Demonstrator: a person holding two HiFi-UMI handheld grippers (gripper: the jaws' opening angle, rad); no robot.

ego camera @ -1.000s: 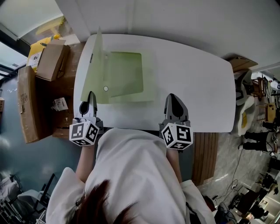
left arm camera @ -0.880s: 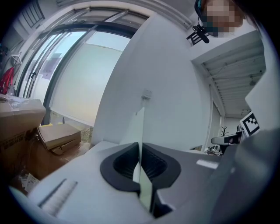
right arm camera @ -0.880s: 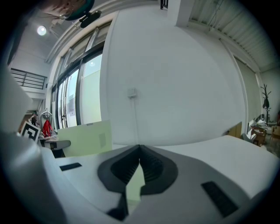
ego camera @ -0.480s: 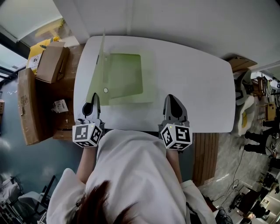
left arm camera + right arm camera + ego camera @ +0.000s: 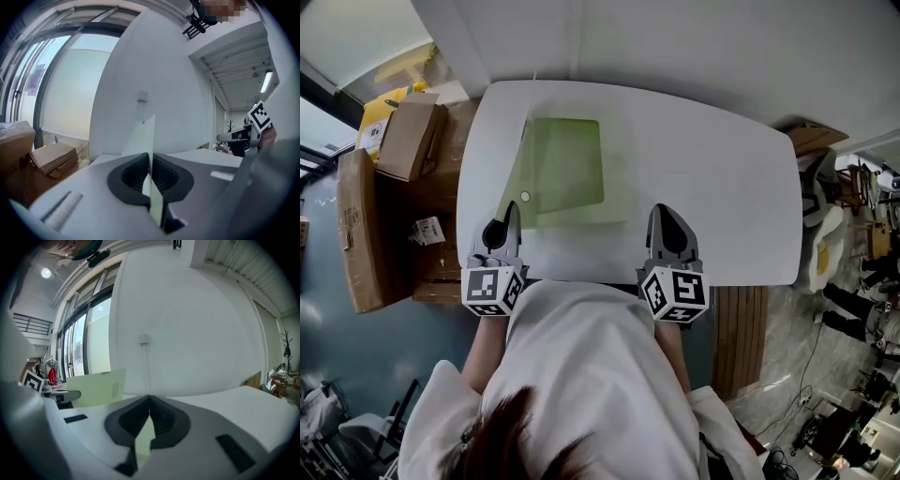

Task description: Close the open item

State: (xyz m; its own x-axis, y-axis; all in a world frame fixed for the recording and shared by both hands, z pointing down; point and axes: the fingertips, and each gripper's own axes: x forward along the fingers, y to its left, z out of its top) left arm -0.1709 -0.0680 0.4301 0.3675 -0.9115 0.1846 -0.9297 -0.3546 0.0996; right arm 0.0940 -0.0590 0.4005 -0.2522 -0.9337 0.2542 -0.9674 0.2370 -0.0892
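- Compared with a second ago, the raised cover (image 5: 516, 173) of the pale green, translucent plastic folder (image 5: 567, 169) is seen leaning further over the folder's flat part. Before, it stood almost upright at the folder's left edge.
- The left gripper (image 5: 512, 212) has been shifted a little to the right in the head view, and its marker cube (image 5: 492, 291) has been rolled slightly. The right gripper (image 5: 667, 214) is found in the same place.
- The left gripper's jaws are pressed together on the lower edge of the cover. In the left gripper view the thin sheet (image 5: 143, 138) is seen edge-on, passing between the ribbed dark pads and rising above them.
- The right gripper's jaws are closed at their tips. A strip of pale green is visible in the gap behind the tips, but it cannot be told whether anything is pinched there.
- The folder is laid on the left half of the smooth white table with rounded corners (image 5: 712, 187), its near edge just in front of both grippers.
- A small round white snap (image 5: 525, 196) is fixed near the cover's lower part.
- Brown cardboard boxes (image 5: 408, 131) are stacked beside the table's left side.
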